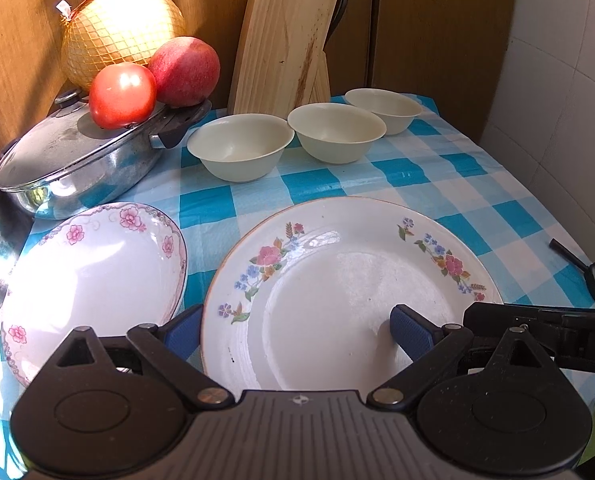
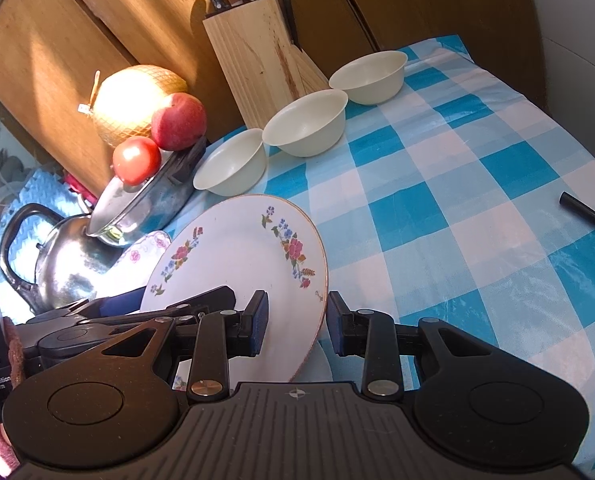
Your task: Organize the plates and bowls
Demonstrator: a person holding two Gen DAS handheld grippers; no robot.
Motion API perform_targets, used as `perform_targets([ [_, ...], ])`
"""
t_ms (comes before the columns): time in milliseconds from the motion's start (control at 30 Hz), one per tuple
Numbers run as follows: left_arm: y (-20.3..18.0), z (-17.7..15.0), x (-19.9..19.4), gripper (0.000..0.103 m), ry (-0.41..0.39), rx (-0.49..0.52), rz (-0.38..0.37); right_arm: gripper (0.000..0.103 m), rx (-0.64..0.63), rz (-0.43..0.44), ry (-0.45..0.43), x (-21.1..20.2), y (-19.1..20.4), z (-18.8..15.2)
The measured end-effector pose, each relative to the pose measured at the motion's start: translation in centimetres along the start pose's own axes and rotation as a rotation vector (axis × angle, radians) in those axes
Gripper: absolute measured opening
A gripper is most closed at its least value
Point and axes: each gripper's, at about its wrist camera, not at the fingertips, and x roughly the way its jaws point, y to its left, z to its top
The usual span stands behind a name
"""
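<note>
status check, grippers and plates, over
Left gripper open over big floral plate. Right gripper straddles its rim, grip unclear. Pink-flower plate alongside.

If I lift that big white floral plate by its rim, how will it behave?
The big white floral plate looks like glazed ceramic: probably rigid, fairly heavy, breakable. Its glossy surface may slip between the right gripper pads, and an edge grip would likely let it droop.

Knife block (image 1: 281,48); pomelo (image 1: 121,28); lidded pan (image 1: 69,160); kettle (image 2: 61,264)

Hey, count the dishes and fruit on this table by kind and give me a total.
Cream bowls: 3
Floral plates: 2
Pomelo in net: 1
Tomato: 1
Red apple: 1
Total: 8
</note>
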Motion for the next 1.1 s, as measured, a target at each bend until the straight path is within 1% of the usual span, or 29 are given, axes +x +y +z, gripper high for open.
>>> perform_targets([
  [533, -0.5, -2.4, -1.0, 0.092, 0.029, 0.019, 0.004, 0.041, -0.033, -0.024, 0.048, -0.7, 0.3, -2.8],
  [667, -0.5, -2.6, -0.9, 0.092, 0.037, 0.018, -0.003, 0.041, -0.036, -0.03, 0.058, -0.8, 0.3, -3.3],
  [833, -0.7, -2.8, -0.9, 0.093, 0.036, 0.02, -0.002, 0.041, -0.069, -0.055, 0.064, -0.8, 0.7, -3.8],
  [1100, -0.5, -3.0, -0.9, 0.093, 0.043, 0.007, -0.022, 0.042, -0.114, -0.079, 0.058, -1.2, 1.2, -4.4],
])
